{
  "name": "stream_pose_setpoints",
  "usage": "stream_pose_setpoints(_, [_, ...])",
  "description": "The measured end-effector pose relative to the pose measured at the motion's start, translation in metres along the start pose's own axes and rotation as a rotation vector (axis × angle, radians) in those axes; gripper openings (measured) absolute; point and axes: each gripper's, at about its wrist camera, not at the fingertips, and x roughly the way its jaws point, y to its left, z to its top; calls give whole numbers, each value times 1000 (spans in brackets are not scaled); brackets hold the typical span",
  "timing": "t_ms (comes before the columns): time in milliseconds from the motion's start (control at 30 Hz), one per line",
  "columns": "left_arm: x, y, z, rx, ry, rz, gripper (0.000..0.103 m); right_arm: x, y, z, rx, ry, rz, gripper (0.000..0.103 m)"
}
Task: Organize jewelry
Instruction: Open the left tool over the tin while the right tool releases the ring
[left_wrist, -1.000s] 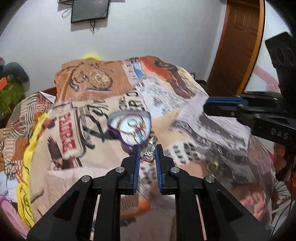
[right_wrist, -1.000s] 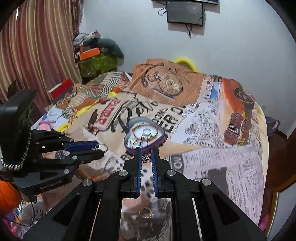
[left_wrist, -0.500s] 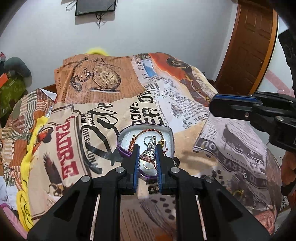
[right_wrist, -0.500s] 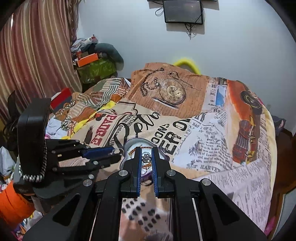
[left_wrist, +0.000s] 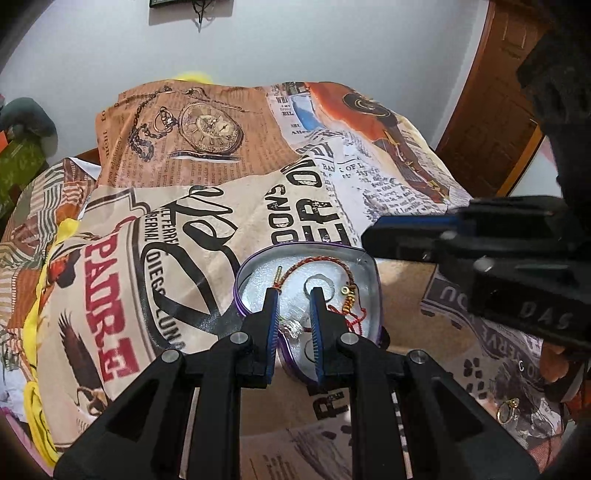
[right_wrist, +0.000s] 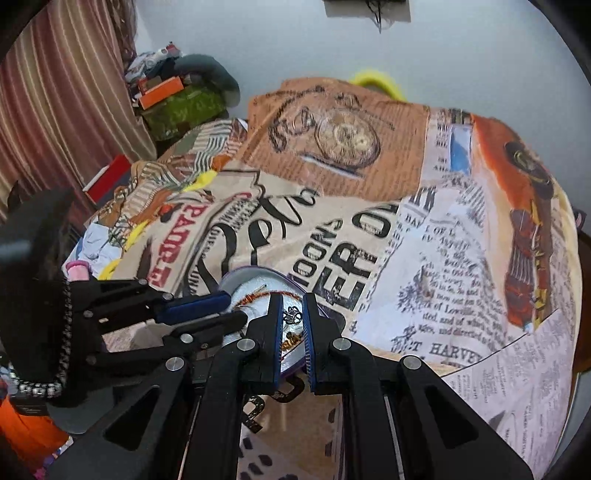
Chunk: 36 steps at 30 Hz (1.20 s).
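A heart-shaped purple tin (left_wrist: 369, 266) lies on the printed bedspread. It holds a red and gold thread bracelet (left_wrist: 328, 263) and a silver ring (left_wrist: 318, 283). My left gripper (left_wrist: 293, 295) hangs open just over the tin, and a silver pendant (left_wrist: 291, 326) lies in the tin between its fingers, free of them. My right gripper (right_wrist: 293, 300) is shut on a small dark silver trinket (right_wrist: 293, 314), held over the tin's right edge (right_wrist: 255, 273). The right gripper also shows in the left wrist view (left_wrist: 373, 236).
A gold ring (left_wrist: 508, 410) lies on the bedspread at the near right. The bedspread (right_wrist: 443, 258) covers the bed. Clutter and a striped curtain (right_wrist: 62, 110) stand at the left. A wooden door (left_wrist: 495, 110) is at the right.
Both grippers moved forward over the tin. The left gripper opened and let the silver pendant drop into the tin. The right gripper stays shut on its trinket.
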Motion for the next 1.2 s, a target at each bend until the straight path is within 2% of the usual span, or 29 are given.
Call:
stream_pose_setpoints(233, [4, 2, 2, -8, 2, -1, 15, 15, -4, -5, 16, 56, 24, 10])
stream_pose_setpoints(500, [-15, -2, 0, -4, -16, 3, 15, 10, 1, -8, -1, 64, 24, 10])
stream_pose_setpoints(600, [-27, -3, -1, -1, -28, 5, 17, 6, 6, -8, -26, 65, -5, 10])
stream_pose_setpoints(667, [-36, -2, -1, -6, -38, 12, 22, 0, 12, -9, -49, 63, -40, 10])
stream_pose_setpoints(767, [-49, -1, -1, -15, -60, 26, 24, -10, 19, -11, -80, 43, -90, 19])
stream_pose_setpoints(833, [-57, -2, -1, -19, -70, 28, 24, -18, 23, -12, -97, 21, -117, 33])
stream_pose_setpoints(900, [-67, -3, -1, -17, -86, 35, 24, -30, 26, -13, -112, -12, -142, 40])
stream_pose_setpoints(1133, [-100, -15, -4, 14, -125, 45, 24, -74, 29, -20, -99, -87, -136, 41])
stream_pose_setpoints(1200, [-107, -21, -4, 25, -132, 44, 27, -85, 30, -23, -96, -105, -138, 41])
